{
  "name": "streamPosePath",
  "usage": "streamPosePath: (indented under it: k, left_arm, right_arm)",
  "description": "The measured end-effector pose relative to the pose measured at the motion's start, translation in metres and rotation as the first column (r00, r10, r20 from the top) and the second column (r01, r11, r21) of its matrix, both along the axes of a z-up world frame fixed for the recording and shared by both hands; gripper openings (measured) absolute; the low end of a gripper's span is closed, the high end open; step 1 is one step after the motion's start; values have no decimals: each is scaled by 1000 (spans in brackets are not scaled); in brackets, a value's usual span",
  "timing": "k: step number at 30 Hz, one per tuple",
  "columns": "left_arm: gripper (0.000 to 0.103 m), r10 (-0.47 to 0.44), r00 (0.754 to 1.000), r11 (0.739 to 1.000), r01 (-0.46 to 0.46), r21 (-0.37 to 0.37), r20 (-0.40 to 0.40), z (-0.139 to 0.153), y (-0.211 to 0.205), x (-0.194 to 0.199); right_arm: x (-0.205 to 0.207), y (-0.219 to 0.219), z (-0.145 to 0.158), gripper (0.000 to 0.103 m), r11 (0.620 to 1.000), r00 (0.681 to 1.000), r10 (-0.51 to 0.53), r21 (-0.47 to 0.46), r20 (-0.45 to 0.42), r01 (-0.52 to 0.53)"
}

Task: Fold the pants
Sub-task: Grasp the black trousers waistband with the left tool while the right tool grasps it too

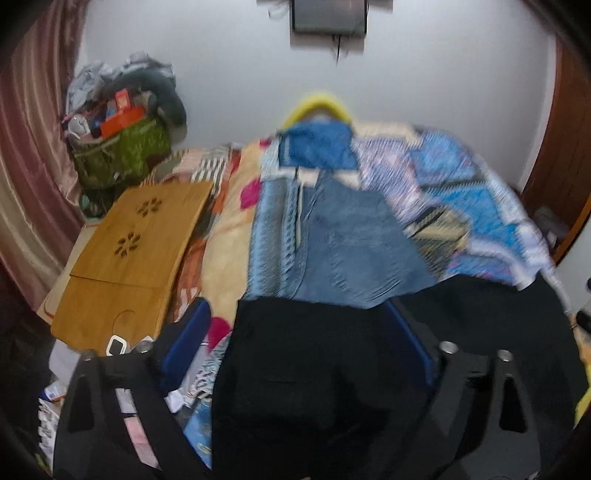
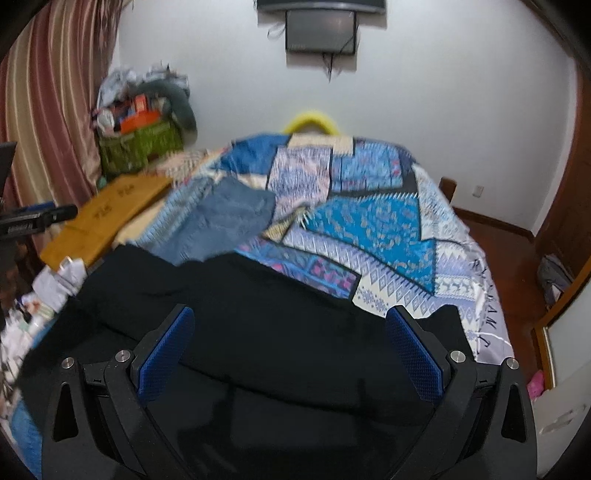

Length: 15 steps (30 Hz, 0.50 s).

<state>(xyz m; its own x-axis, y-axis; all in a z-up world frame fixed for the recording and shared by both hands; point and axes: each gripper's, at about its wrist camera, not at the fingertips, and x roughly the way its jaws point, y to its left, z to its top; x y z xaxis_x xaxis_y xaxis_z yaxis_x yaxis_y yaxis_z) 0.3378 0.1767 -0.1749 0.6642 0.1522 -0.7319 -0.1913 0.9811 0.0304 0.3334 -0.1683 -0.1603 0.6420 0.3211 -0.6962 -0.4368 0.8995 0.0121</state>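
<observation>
Black pants point(image 2: 258, 314) spread flat across the near end of a bed, over a blue patchwork bedspread point(image 2: 369, 229). Same dark cloth filling the lower middle of the left wrist view point(image 1: 314, 369).

Right gripper point(image 2: 291, 343) low over the pants, blue pads point(image 2: 166, 350) set wide, nothing pinched, dark cloth lying beneath and between the two fingers. Left gripper point(image 1: 303, 343) likewise spread wide, one blue pad point(image 1: 184, 347) off the pants' left edge, the other partly hidden behind the black fabric; no grip visible, though blur leaves contact unclear.

Beyond the pants, a folded blue denim piece point(image 1: 351, 243) lying on the bedspread, its near edge touching or overlapping the black cloth. Left of the bed, a wooden lap tray point(image 1: 133, 258) with flower-shaped cutouts, lying flat. Behind that, in the corner, a green bag point(image 1: 122, 155) stuffed with clothes and an orange box, beside a striped curtain point(image 1: 33, 155). Scattered papers point(image 2: 55, 280) near the tray's front end. Yellow curved object point(image 2: 310, 120) at the far end of the bed. Dark screen point(image 2: 321, 33) mounted on the white wall. Wooden floor point(image 2: 517, 277) to the right of the bed.
</observation>
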Motion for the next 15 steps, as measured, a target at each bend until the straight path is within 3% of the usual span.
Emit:
streamPosePath:
  k: [6,11,15]
  left_arm:
    - [83,-5,986,999,-4,-49,-168,-62,33,44]
    - [73,16,954,993,-51,-109,-300,-112,57,72]
    - [72,-5,934,988,-50,-144,-358,-134,65,90]
  right_arm:
    - [52,-2,-28,102,999,995,31,-22,-95,-33]
    - [83,3,-45,101,996,987,75,-34,-145,-80]
    - [102,9,-56,101,994,975,102,-23,-196,-109]
